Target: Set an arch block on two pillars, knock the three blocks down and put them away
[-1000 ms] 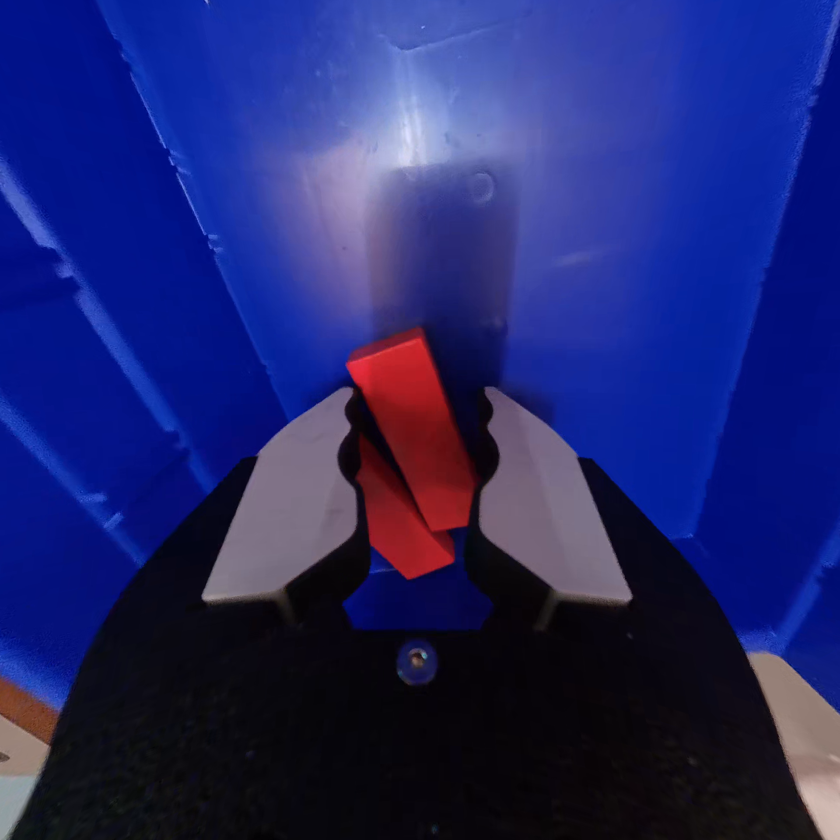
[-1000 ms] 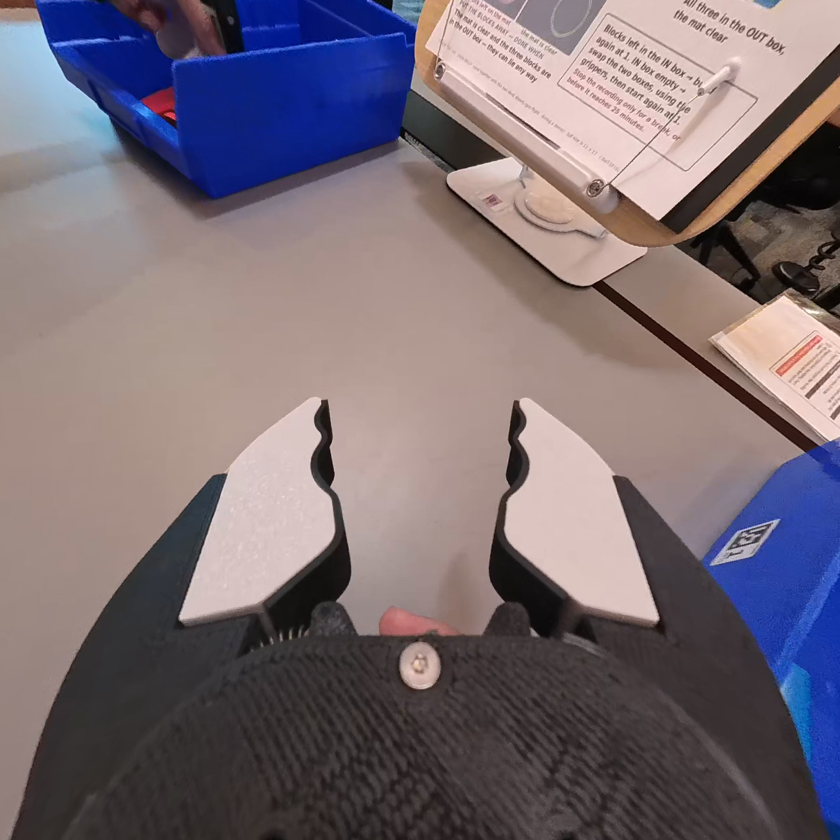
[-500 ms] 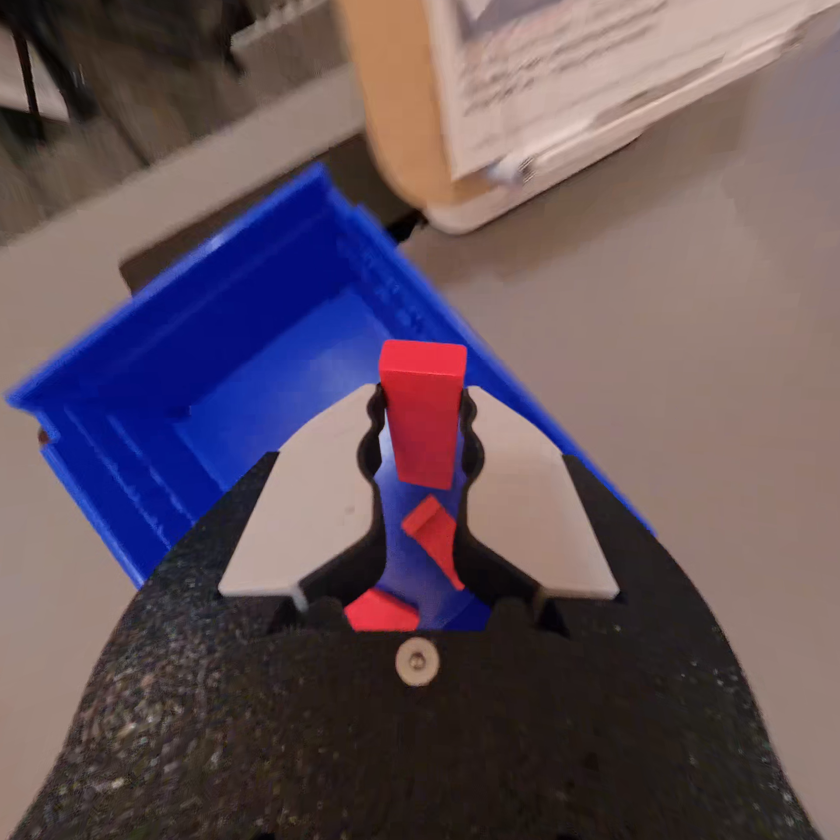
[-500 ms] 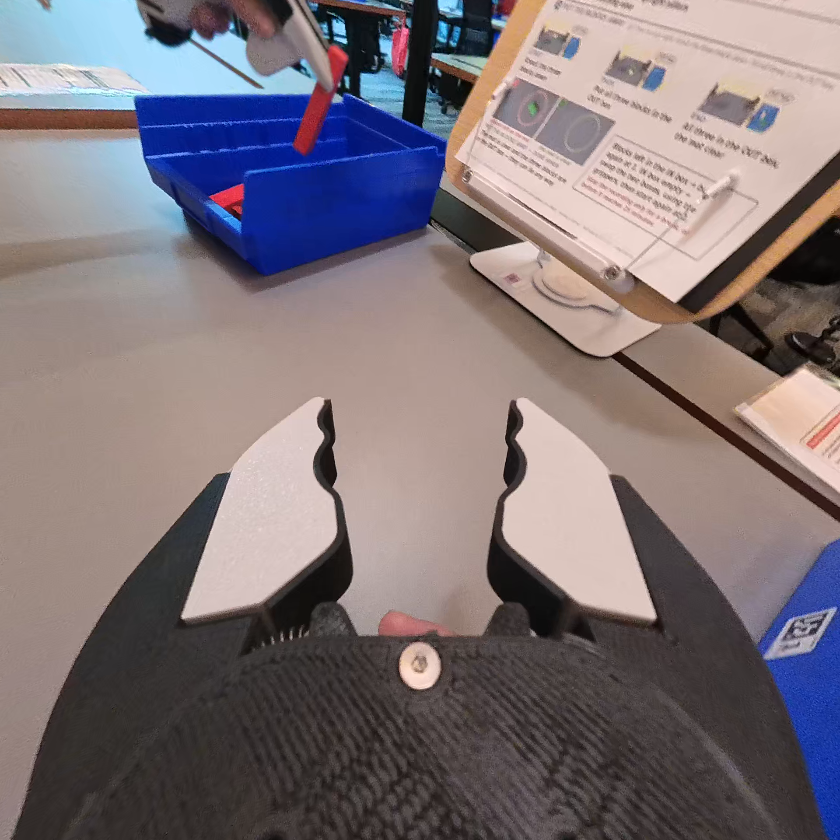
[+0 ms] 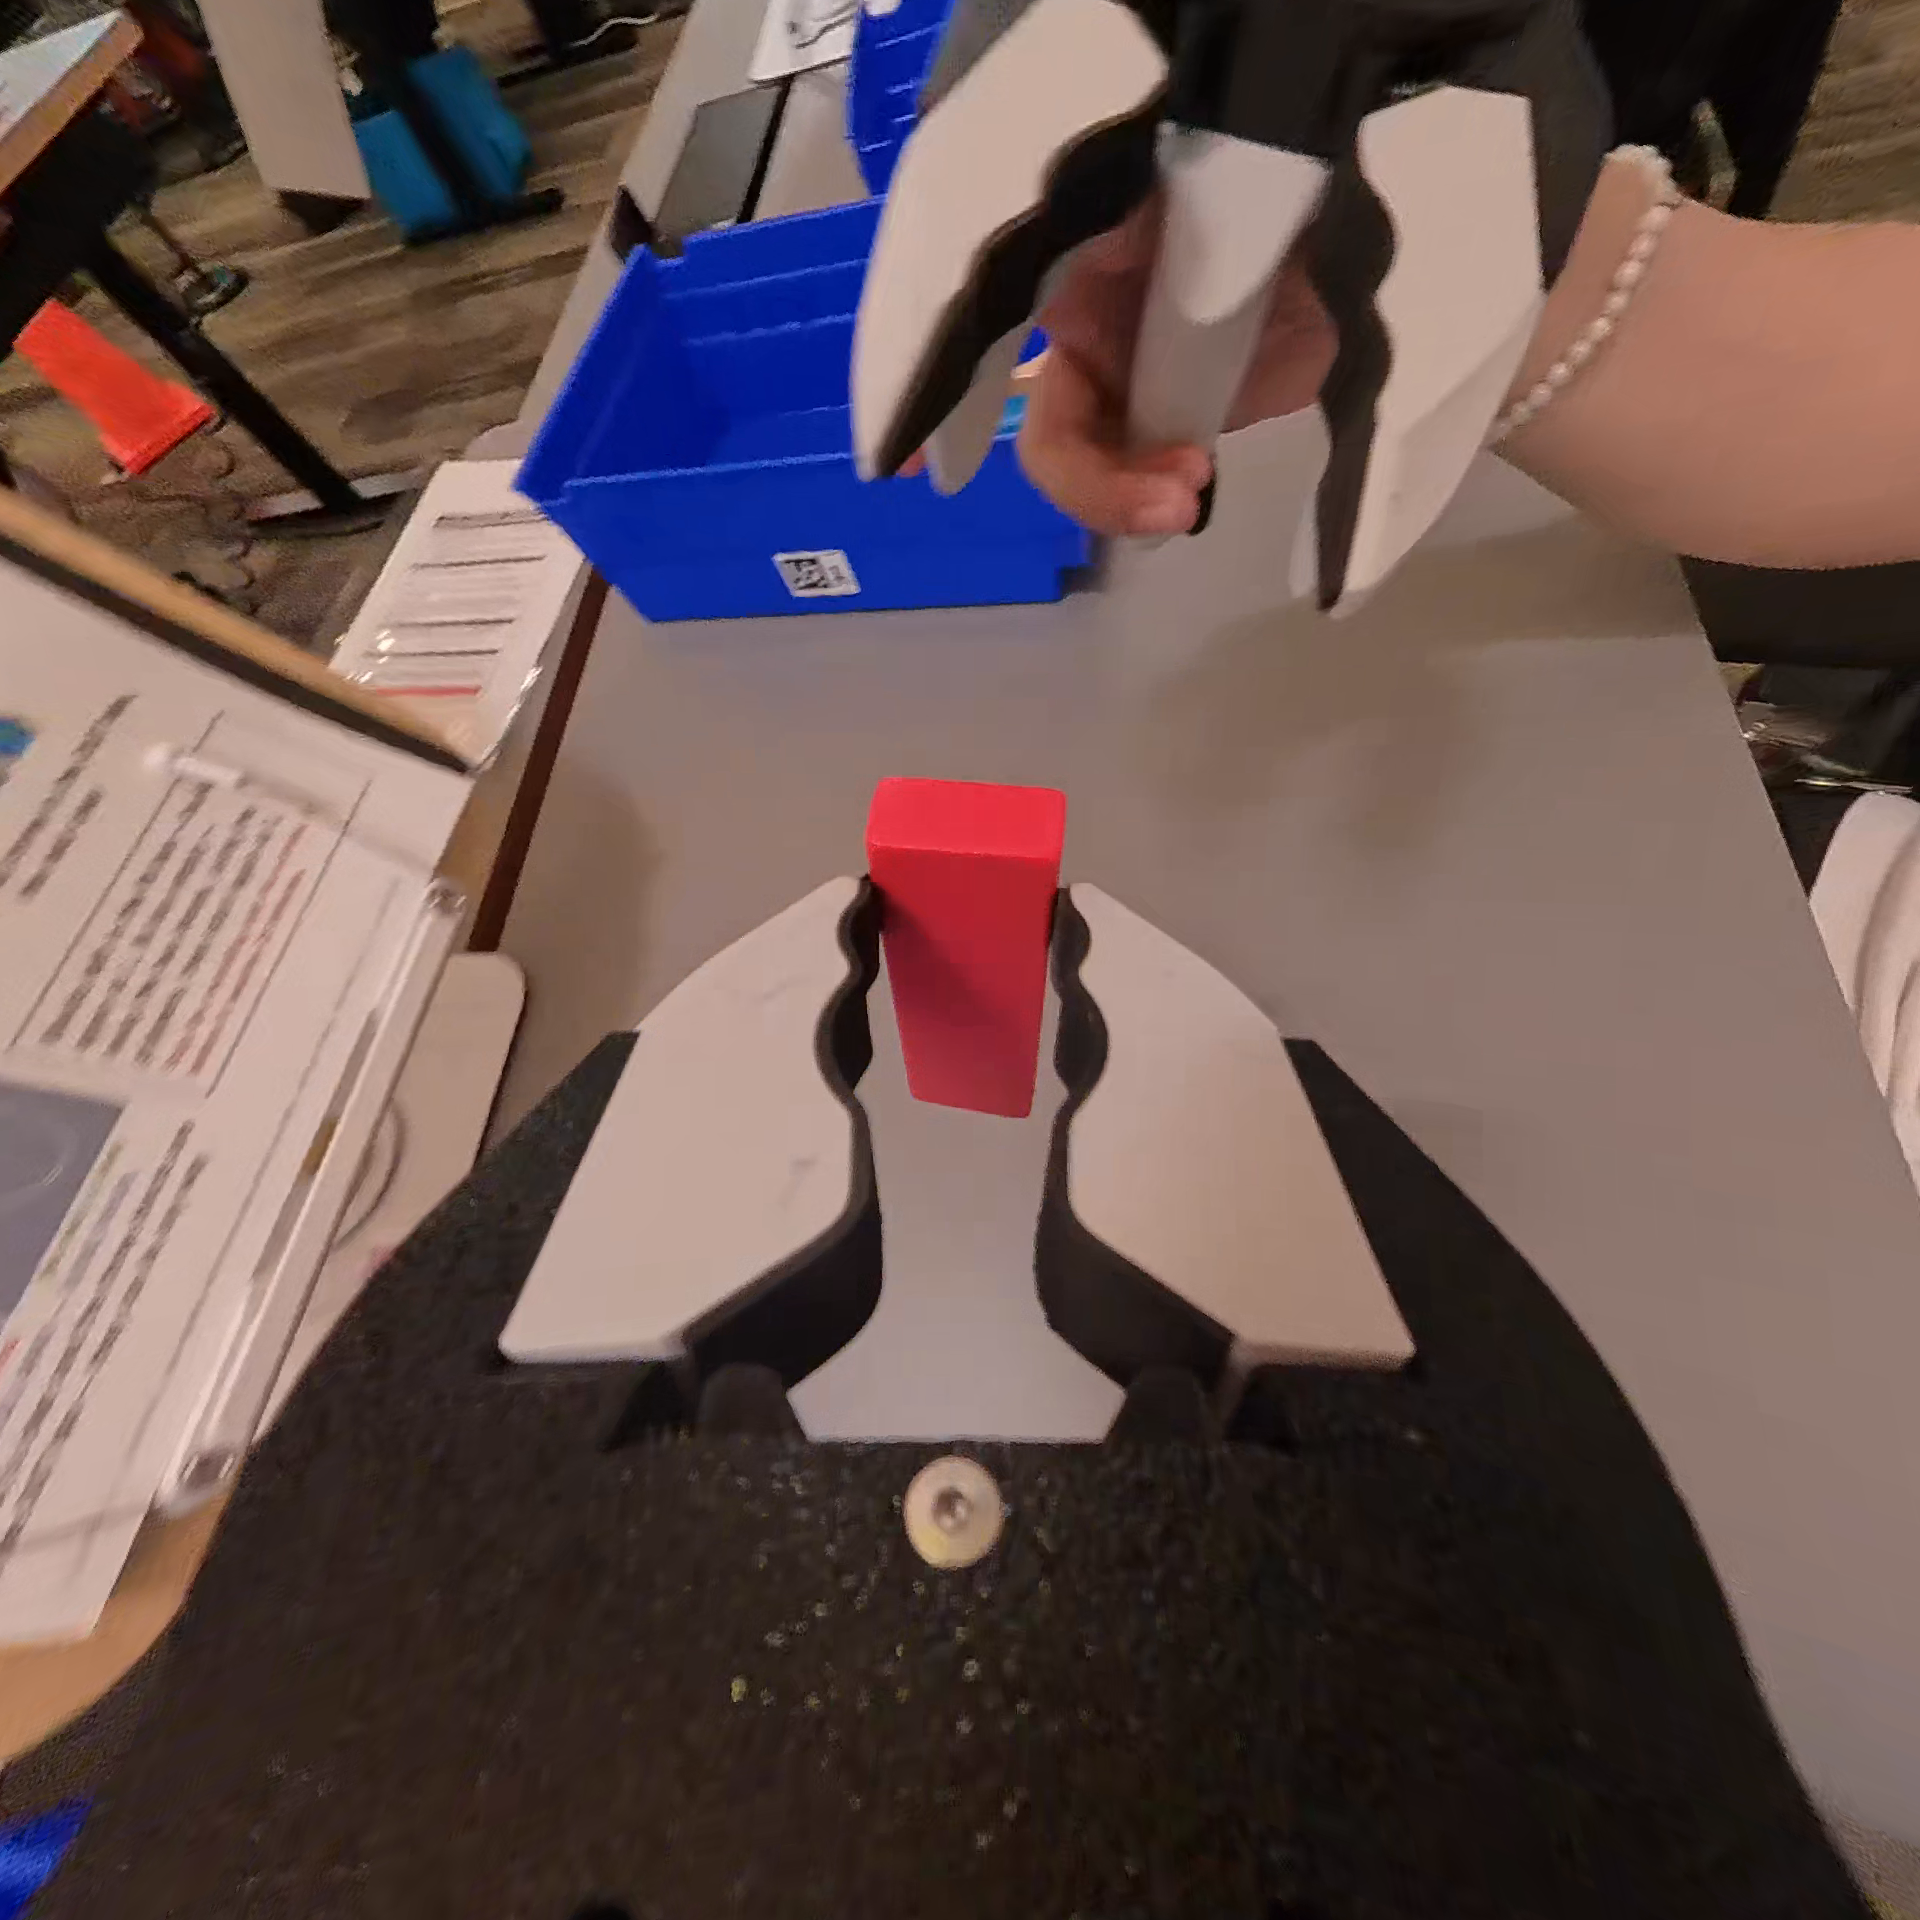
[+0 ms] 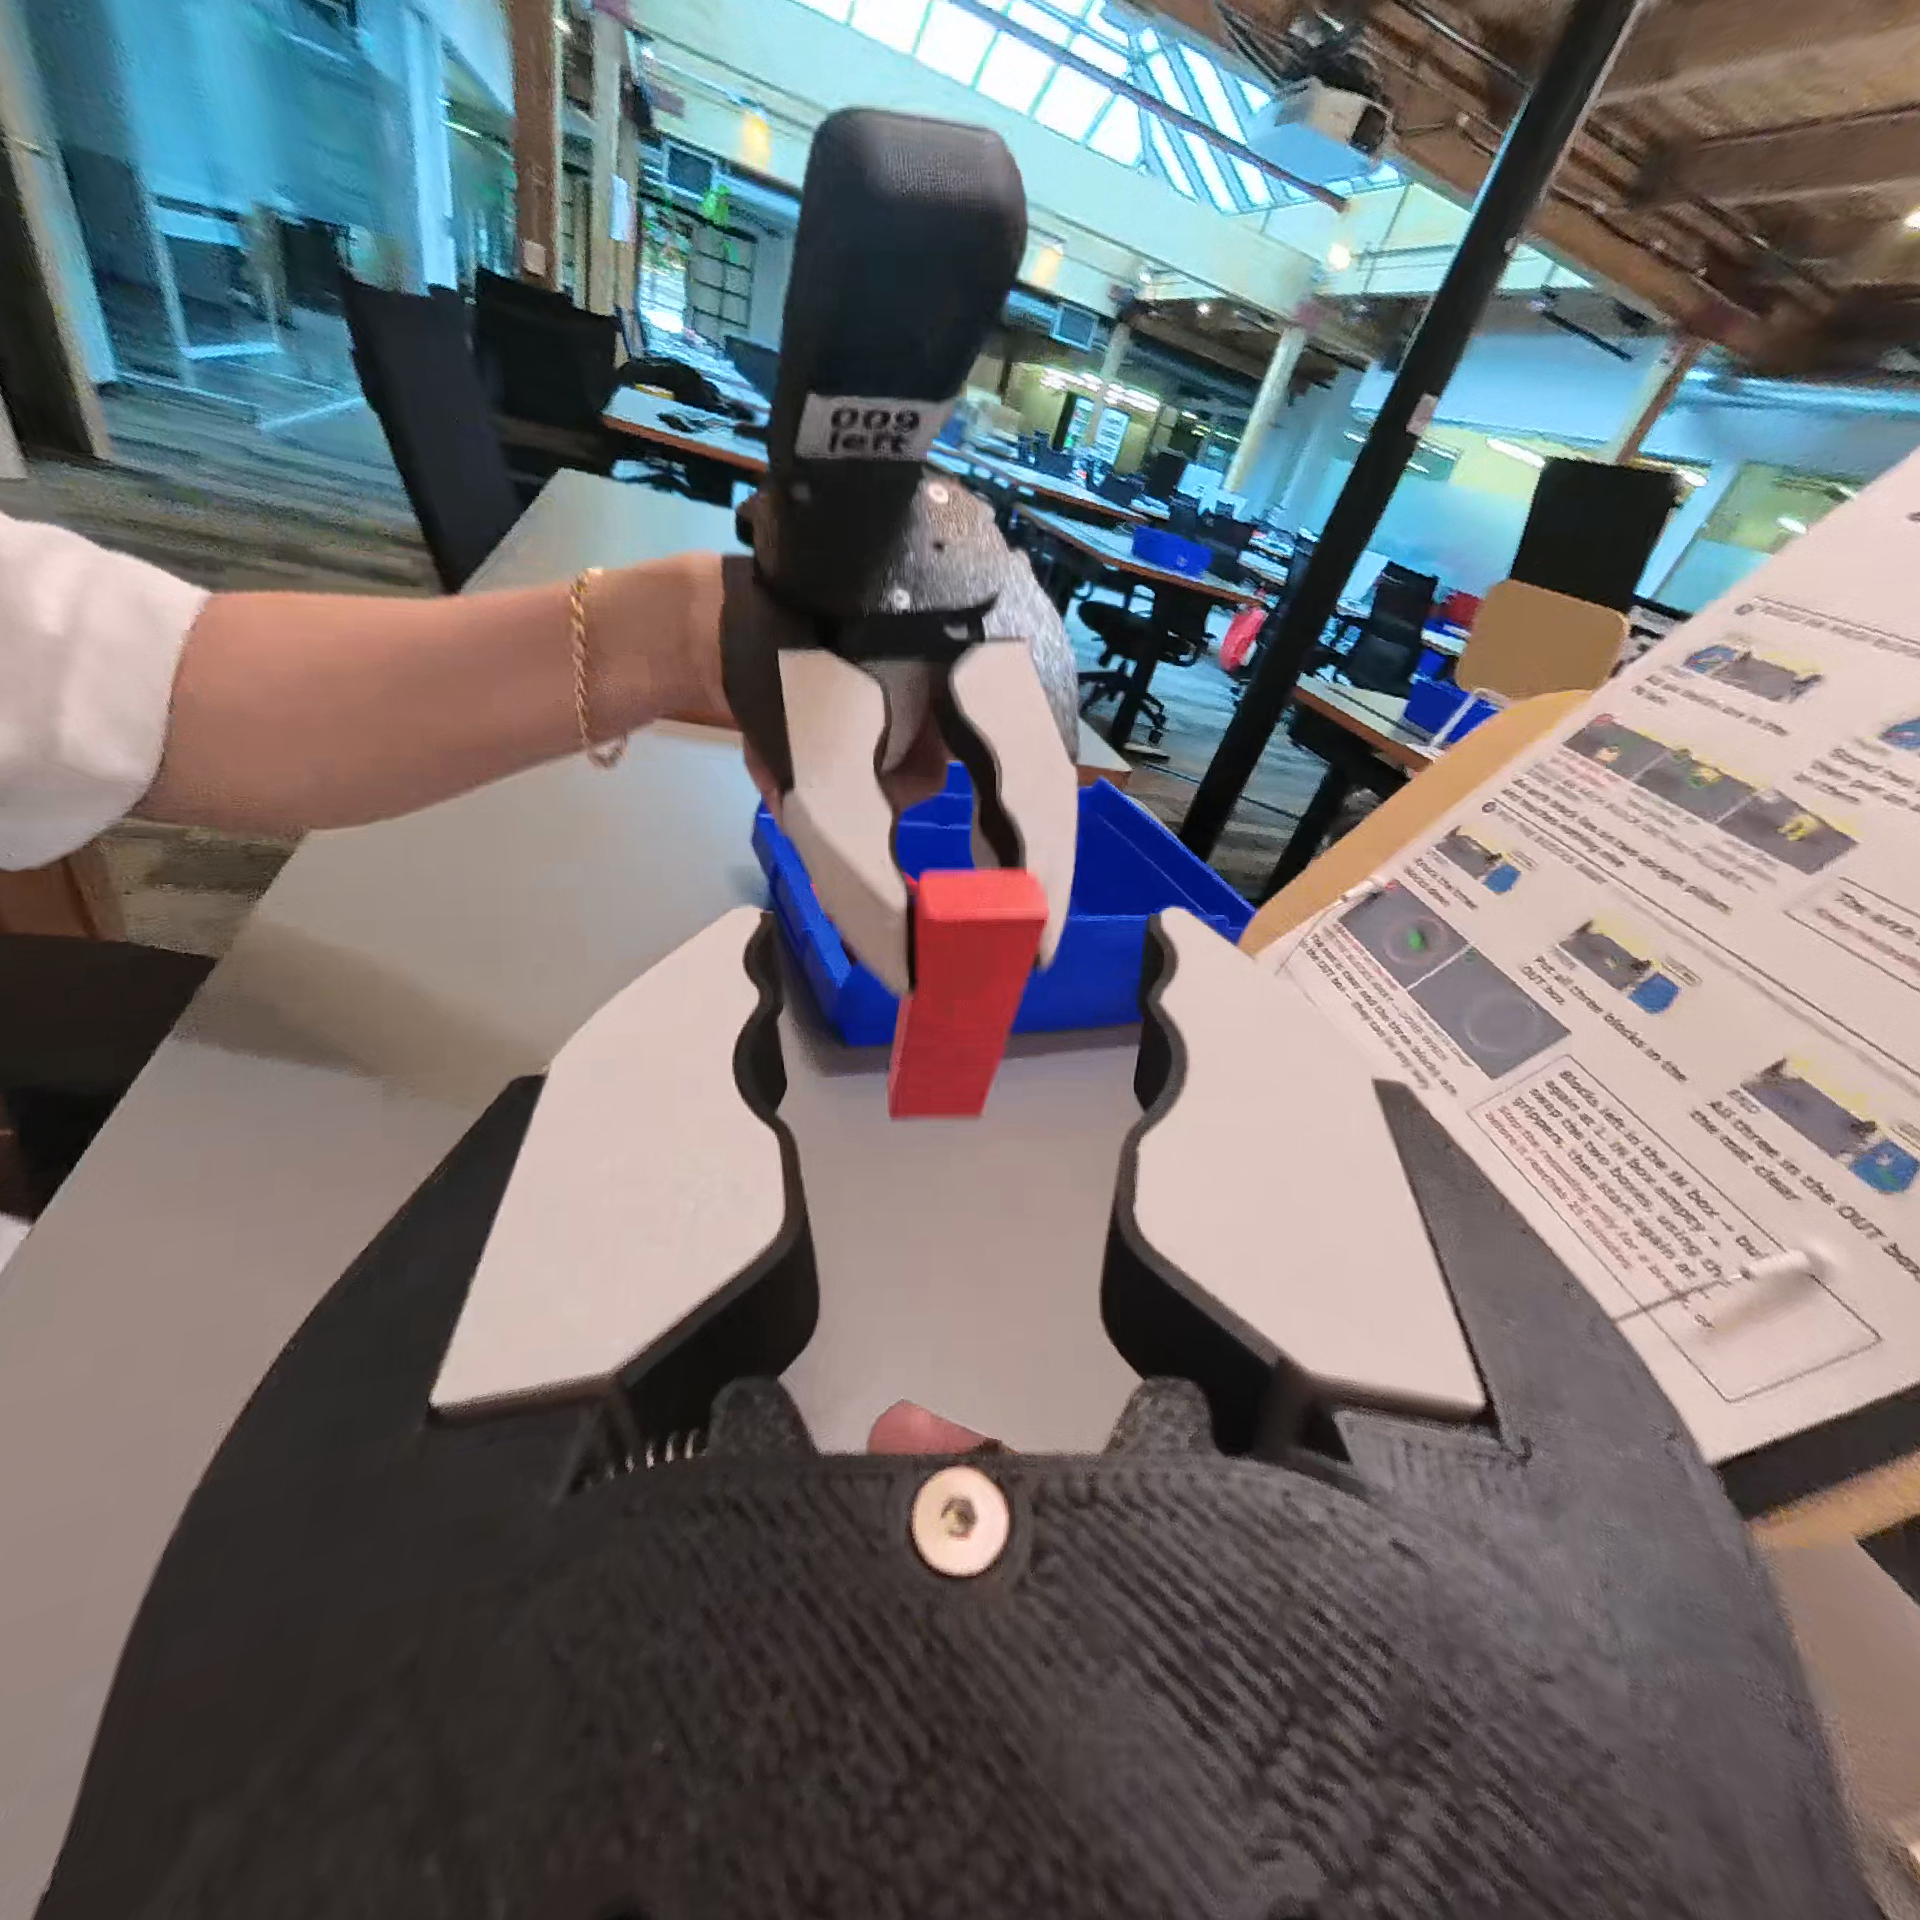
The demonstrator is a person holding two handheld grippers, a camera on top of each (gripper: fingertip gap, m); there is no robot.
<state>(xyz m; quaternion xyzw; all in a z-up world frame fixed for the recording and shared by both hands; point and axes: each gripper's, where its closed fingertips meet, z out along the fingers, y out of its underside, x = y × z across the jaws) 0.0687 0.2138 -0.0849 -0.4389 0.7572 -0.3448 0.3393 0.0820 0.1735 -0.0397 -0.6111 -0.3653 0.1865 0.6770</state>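
Note:
My left gripper (image 5: pixel 961 896) is shut on a red rectangular block (image 5: pixel 964 935) and holds it upright in the air above the grey table (image 5: pixel 1351 883). My right gripper (image 6: pixel 956 930) is open and empty, and faces the left one. In the right wrist view the left gripper (image 6: pixel 971 966) points down with the red block (image 6: pixel 961 1003) between its fingertips, just beyond my open fingers. In the left wrist view the right gripper (image 5: pixel 1117 525) hangs open above and beyond the block, apart from it, held by a hand.
A blue bin (image 5: pixel 717 488) with a small label stands on the table behind the right gripper. Another blue bin (image 6: pixel 1127 920) stands behind the left gripper. A tilted board with printed sheets (image 6: pixel 1662 987) stands at the table's side. Desks and chairs fill the room beyond. The left gripper's tips are roughly 6 cm from the right gripper's.
My left gripper has lifted the red block out of the blue bin and swung it over the table toward the right gripper. My right gripper has risen and tilted up, still open.

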